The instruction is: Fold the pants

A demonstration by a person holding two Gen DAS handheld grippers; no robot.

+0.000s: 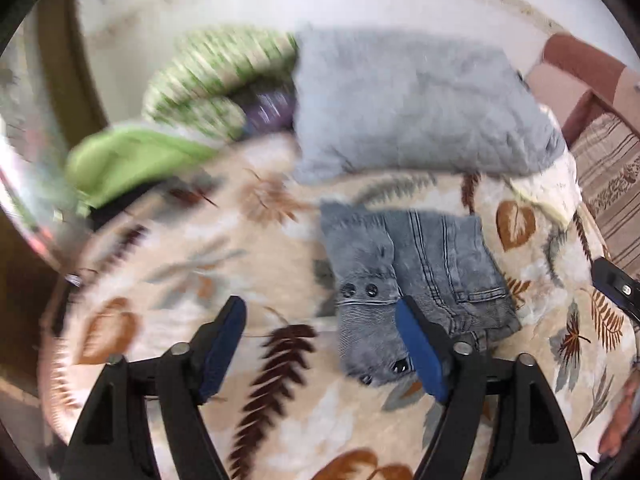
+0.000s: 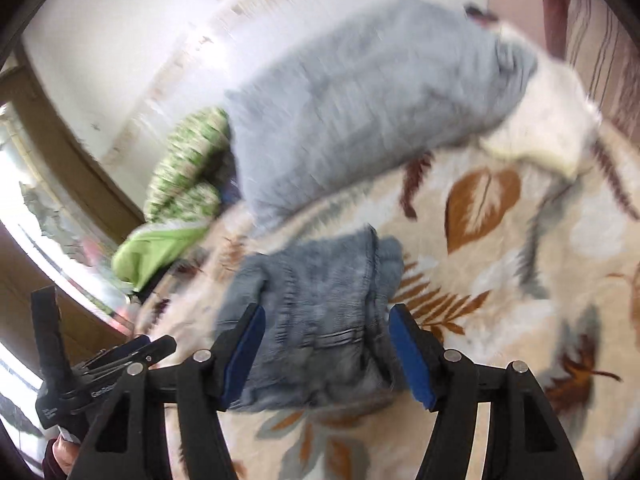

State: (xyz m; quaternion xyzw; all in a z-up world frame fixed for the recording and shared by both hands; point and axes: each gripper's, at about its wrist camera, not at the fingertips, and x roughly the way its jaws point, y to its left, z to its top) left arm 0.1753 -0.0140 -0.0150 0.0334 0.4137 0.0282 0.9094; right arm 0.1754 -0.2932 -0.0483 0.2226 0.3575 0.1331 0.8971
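On the leaf-print blanket (image 1: pixel 280 432), folded jeans (image 1: pixel 416 272), your left hand-held gripper (image 1: pixel 320 320) spread beside them, buttons visible there only, your right hand-held gripper (image 2: pixel 324 322) spread, jeans blurred between its pads.

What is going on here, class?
A person with a gripper in each hand is folding pants on a leaf-print blanket. The grey jeans lie folded into a compact bundle. Both the left gripper and the right gripper have open jaws and grip nothing. A grey cushion and green bedding lie beyond.
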